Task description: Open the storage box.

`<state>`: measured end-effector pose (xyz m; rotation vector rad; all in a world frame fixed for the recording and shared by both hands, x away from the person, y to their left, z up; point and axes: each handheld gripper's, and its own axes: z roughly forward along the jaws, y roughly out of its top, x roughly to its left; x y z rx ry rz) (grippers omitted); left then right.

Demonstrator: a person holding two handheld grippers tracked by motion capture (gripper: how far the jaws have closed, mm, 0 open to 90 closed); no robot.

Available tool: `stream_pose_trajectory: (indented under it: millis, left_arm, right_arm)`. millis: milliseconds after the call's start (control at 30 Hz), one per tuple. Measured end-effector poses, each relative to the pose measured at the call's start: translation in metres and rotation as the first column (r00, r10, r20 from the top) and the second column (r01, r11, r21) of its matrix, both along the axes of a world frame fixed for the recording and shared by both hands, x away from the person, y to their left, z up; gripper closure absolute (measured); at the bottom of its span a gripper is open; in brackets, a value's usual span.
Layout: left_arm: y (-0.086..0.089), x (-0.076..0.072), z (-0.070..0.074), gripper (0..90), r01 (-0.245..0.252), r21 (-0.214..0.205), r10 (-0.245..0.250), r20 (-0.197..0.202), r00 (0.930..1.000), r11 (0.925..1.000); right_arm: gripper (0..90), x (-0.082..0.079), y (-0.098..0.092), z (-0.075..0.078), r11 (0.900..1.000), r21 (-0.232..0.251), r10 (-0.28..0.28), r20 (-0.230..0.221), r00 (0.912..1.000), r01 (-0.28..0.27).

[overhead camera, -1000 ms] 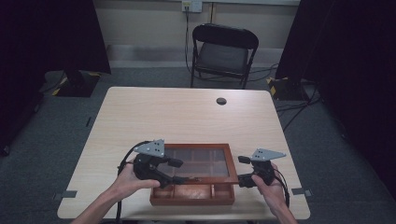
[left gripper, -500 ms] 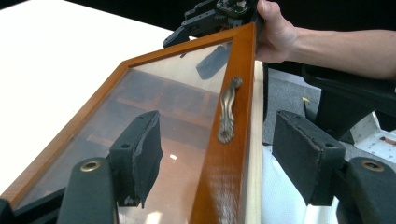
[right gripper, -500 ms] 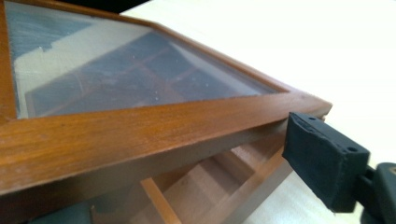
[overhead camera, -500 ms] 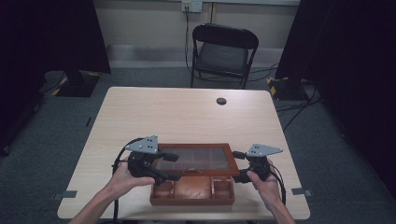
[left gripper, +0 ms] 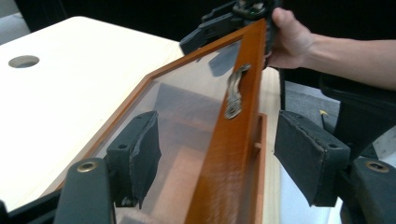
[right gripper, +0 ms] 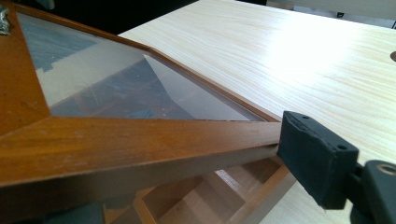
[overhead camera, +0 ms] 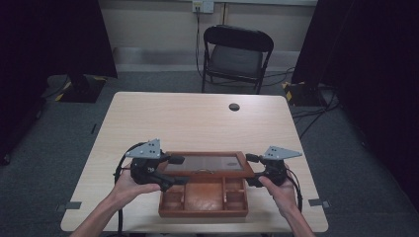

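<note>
High view – both tools flank the raised glass lid.

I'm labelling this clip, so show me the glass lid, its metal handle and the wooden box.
glass lid [overhead camera: 205, 162]: high view, on the glass pane.
metal handle [left gripper: 234, 91]: left gripper view, on the middle of the handle's bar.
wooden box [overhead camera: 203, 213]: high view, on its front wall.

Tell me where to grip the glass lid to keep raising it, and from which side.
Grip the glass lid by its wooden frame at the two short ends, from the sides, one gripper each. The front rail is lifted off the box, so the end rails are exposed; the metal handle is small and the pane offers no hold.
</note>
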<state>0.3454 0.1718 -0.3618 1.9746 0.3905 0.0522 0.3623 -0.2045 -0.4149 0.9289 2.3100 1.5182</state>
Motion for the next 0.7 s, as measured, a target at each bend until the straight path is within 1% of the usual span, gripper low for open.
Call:
stream_pose_trajectory:
  millis: [33, 100, 133, 200, 233, 300, 333, 433, 467, 567, 700]
  left_arm:
    - [0.002, 0.001, -0.001, 30.6, -0.008, 0.003, 0.008, 0.009, 0.9999, 1.0000]
    - [0.004, 0.000, -0.001, 30.4, -0.014, -0.001, 0.014, 0.010, 0.9998, 0.9999]
    - [0.005, 0.001, -0.001, 30.2, -0.019, 0.000, 0.019, 0.017, 0.9997, 0.9998]
    - [0.006, 0.000, -0.001, 30.1, -0.024, -0.001, 0.024, 0.016, 0.9996, 0.9997]
    - [0.011, 0.002, -0.001, 30.0, -0.036, -0.007, 0.037, 0.025, 0.9990, 0.9993]
    - [0.015, 0.003, -0.003, 30.0, -0.054, -0.015, 0.054, 0.023, 0.9983, 0.9984]
    - [0.016, 0.004, -0.003, 30.1, -0.060, -0.012, 0.060, 0.021, 0.9980, 0.9982]
    - [0.021, 0.004, -0.007, 30.3, -0.064, -0.023, 0.064, 0.006, 0.9979, 0.9977]
    - [0.022, 0.005, -0.008, 30.4, -0.072, -0.013, 0.072, 0.013, 0.9973, 0.9973]
    - [0.024, 0.006, -0.011, 30.1, -0.076, -0.021, 0.076, 0.009, 0.9971, 0.9969]
    - [0.024, 0.008, -0.012, 30.3, -0.097, -0.020, 0.097, 0.020, 0.9950, 0.9951]
  right_arm:
    - [25.8, 0.001, 0.000, 0.001, 1.0000, 0.004, -0.004, -0.001, 1.0000, 0.004]
    - [25.9, 0.002, 0.000, 0.002, 1.0000, 0.009, -0.005, -0.001, 1.0000, 0.005]
    - [26.1, 0.002, 0.000, 0.002, 0.9999, 0.011, -0.006, 0.001, 1.0000, 0.006]
    - [26.3, 0.003, 0.000, 0.004, 0.9999, 0.011, -0.005, 0.001, 1.0000, 0.005]
    - [26.4, 0.004, 0.000, 0.004, 0.9999, 0.010, -0.004, 0.003, 1.0000, 0.004]
    - [26.5, 0.005, 0.000, 0.006, 1.0000, 0.009, -0.001, -0.001, 1.0000, 0.001]
    - [26.4, 0.005, 0.001, 0.006, 0.9999, 0.010, -0.002, -0.001, 1.0000, 0.002]
    - [26.7, 0.007, 0.000, 0.007, 0.9999, 0.017, 0.000, -0.006, 1.0000, 0.000]
    - [26.7, 0.008, 0.000, 0.007, 0.9998, 0.019, 0.002, -0.008, 1.0000, -0.001]
    - [26.7, 0.010, 0.000, 0.008, 0.9997, 0.024, 0.001, -0.013, 0.9999, -0.001]
    - [26.7, 0.012, 0.001, 0.010, 0.9997, 0.025, -0.007, -0.012, 0.9999, 0.007]
